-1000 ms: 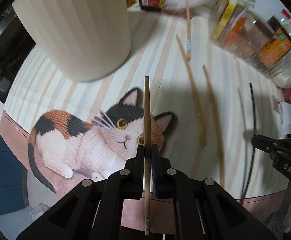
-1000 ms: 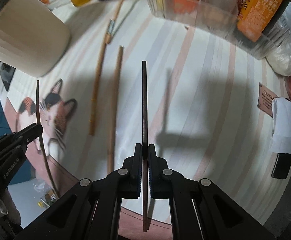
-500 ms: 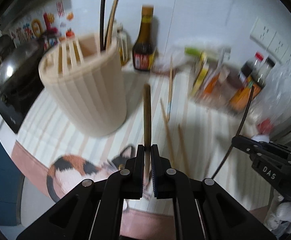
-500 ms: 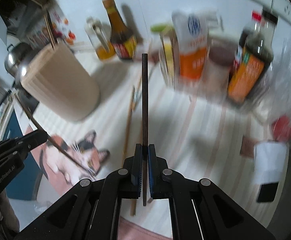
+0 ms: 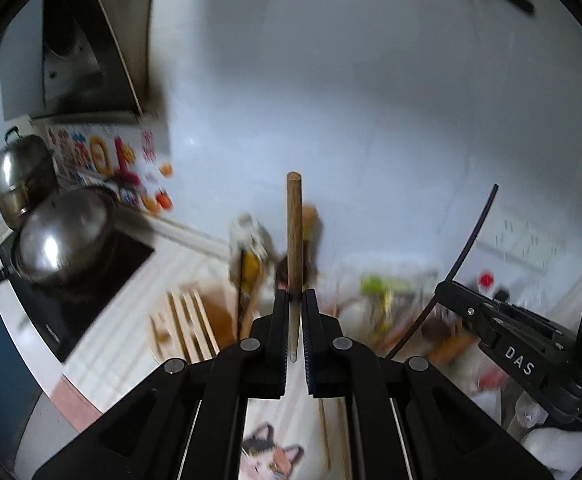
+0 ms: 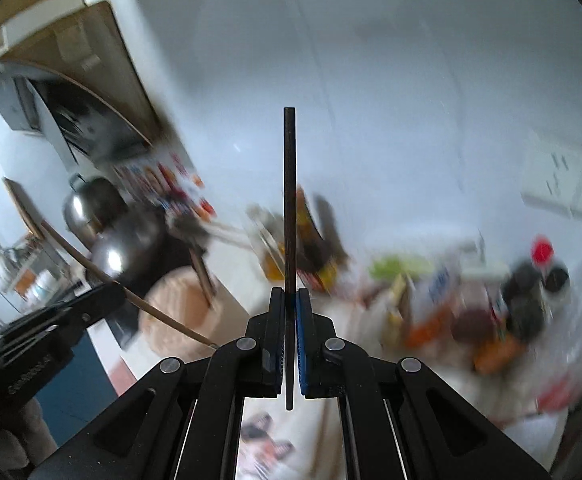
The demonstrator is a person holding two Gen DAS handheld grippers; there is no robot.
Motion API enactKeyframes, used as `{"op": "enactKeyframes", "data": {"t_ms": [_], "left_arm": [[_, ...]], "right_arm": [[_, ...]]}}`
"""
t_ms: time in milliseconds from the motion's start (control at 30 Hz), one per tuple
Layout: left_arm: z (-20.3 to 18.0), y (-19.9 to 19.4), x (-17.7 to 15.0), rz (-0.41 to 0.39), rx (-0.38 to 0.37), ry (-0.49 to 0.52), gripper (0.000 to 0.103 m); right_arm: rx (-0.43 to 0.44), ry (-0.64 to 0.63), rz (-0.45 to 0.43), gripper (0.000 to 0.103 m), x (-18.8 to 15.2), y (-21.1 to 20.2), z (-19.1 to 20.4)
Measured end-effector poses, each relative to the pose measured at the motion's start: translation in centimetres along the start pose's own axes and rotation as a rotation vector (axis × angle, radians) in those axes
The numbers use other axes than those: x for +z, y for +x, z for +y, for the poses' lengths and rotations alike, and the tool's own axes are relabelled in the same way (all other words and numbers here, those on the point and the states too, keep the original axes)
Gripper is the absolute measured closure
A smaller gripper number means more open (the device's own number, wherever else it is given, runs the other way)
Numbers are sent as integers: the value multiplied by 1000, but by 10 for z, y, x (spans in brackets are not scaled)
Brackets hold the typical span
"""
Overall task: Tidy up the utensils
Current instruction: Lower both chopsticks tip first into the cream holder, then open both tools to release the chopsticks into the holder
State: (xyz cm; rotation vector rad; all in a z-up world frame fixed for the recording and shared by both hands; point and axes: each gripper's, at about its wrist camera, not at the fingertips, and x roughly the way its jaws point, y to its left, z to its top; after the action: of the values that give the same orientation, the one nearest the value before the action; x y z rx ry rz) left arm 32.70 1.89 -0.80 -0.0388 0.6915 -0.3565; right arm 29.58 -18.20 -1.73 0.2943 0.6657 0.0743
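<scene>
My left gripper (image 5: 294,300) is shut on a light wooden chopstick (image 5: 293,236) that stands up in front of the white wall. My right gripper (image 6: 289,298) is shut on a black chopstick (image 6: 289,200), also pointing upward. Both are high above the counter. The beige utensil holder (image 5: 183,320) sits below, blurred, with its slatted top in the left wrist view; in the right wrist view the holder (image 6: 179,312) is at lower left. The right gripper (image 5: 447,288) with its black chopstick (image 5: 471,240) shows at the right of the left wrist view. Two wooden chopsticks (image 5: 325,432) lie on the cat mat (image 5: 267,456).
A steel wok lid (image 5: 63,236) and a pot (image 5: 19,180) sit on the stove at left, under a range hood (image 5: 79,52). Blurred sauce bottles (image 5: 303,248) and jars (image 6: 523,292) crowd the back and right of the counter.
Both grippers have risen well above the counter and tipped up, each still gripping its chopstick. The view now takes in the wall, hood and stove instead of the mat.
</scene>
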Motion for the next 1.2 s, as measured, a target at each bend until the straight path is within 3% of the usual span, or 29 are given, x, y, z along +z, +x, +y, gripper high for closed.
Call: {"op": "enactKeyframes", "data": {"t_ms": [200, 400, 733, 1200], "left_arm": [[37, -3, 37, -37, 47, -46, 99], [60, 21, 36, 18, 75, -71, 99], [70, 45, 24, 113, 55, -95, 99], [72, 58, 13, 185, 22, -109, 99]], "right_arm": [[68, -32, -32, 98, 40, 21, 43], [101, -57, -1, 98, 52, 60, 74], [114, -80, 84, 98, 37, 104, 87], [117, -77, 147, 98, 24, 123, 83]]}}
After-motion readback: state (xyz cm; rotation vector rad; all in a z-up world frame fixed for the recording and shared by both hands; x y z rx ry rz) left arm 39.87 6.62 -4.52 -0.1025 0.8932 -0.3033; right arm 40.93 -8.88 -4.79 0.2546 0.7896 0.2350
